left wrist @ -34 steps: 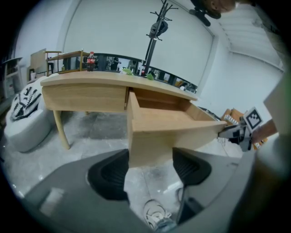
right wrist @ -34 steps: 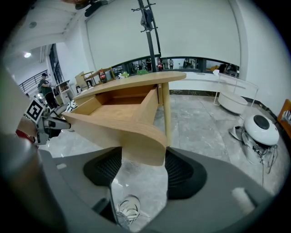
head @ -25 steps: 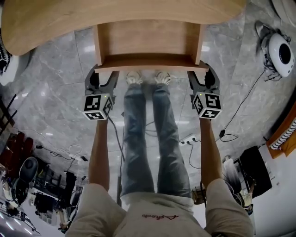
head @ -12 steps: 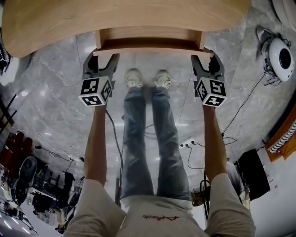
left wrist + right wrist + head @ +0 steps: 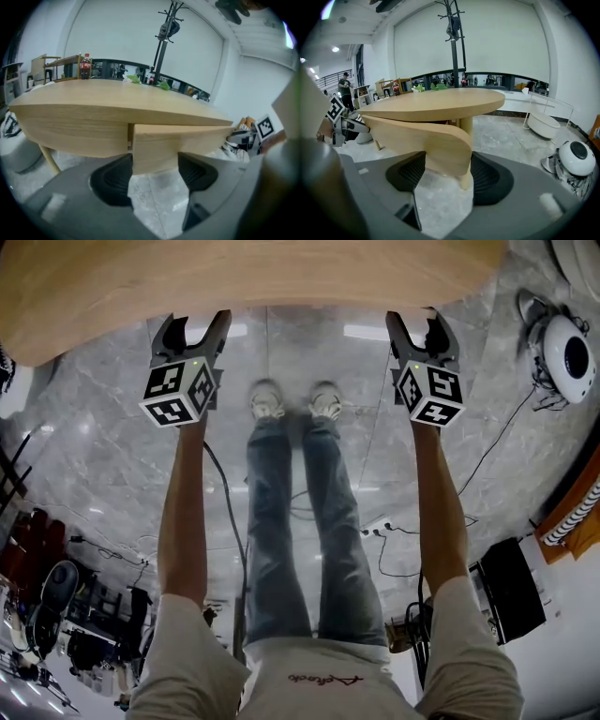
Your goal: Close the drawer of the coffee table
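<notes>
Left gripper point(image 5: 192, 329) and right gripper point(image 5: 419, 326), jaws spread and clasping nothing, are set at the drawer front point(image 5: 178, 145), upper frame. The wood is judged rigid and is best pushed evenly at both ends.

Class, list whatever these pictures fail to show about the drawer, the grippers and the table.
Drawer: head view, hidden under the tabletop.
Whether it is fully shut: left gripper view, too distorted to judge.
Left gripper and right gripper: jaws apart; contact with the drawer unclear in every view.
Bottle label: left gripper view, too small.
</notes>
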`<state>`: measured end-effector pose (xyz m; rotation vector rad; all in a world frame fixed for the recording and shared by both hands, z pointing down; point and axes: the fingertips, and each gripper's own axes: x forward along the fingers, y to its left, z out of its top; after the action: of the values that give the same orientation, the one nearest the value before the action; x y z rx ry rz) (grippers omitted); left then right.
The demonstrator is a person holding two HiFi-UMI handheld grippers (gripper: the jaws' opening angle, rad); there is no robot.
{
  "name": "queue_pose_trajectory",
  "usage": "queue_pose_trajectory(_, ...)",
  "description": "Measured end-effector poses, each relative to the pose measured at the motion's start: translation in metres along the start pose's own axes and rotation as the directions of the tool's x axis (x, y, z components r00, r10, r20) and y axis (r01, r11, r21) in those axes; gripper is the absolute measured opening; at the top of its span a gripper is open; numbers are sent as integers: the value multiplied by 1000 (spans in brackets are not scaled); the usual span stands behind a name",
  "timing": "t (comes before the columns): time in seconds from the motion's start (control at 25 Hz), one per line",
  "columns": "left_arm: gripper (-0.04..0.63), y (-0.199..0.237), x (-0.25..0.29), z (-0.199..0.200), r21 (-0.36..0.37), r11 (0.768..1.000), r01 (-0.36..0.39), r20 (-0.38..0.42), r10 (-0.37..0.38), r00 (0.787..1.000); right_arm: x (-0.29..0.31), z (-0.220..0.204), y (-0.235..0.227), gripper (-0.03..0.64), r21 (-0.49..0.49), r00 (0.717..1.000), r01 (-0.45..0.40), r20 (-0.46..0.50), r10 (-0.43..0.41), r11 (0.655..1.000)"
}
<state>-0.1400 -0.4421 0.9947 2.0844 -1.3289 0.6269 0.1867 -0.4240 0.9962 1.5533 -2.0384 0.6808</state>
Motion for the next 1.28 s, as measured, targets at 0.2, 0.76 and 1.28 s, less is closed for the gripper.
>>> queue_pose_trajectory(0.2, 305, 2, 11, 10, -3, 1000, -9, 2, 9, 1000, 10, 9, -6, 310, -6, 1000, -5, 16, 5, 1000)
queue_pose_trajectory(0.76, 302, 8, 20, 21, 8, 1000, -18, 17, 18, 1000, 21, 18, -11, 304, 9, 999, -8, 38, 8, 1000)
queue_pose_trajectory(1.28, 3, -2, -23, -23, 66, 996, -52, 9, 52, 999, -11, -19, 24, 21, 11, 998, -57, -10, 57, 998)
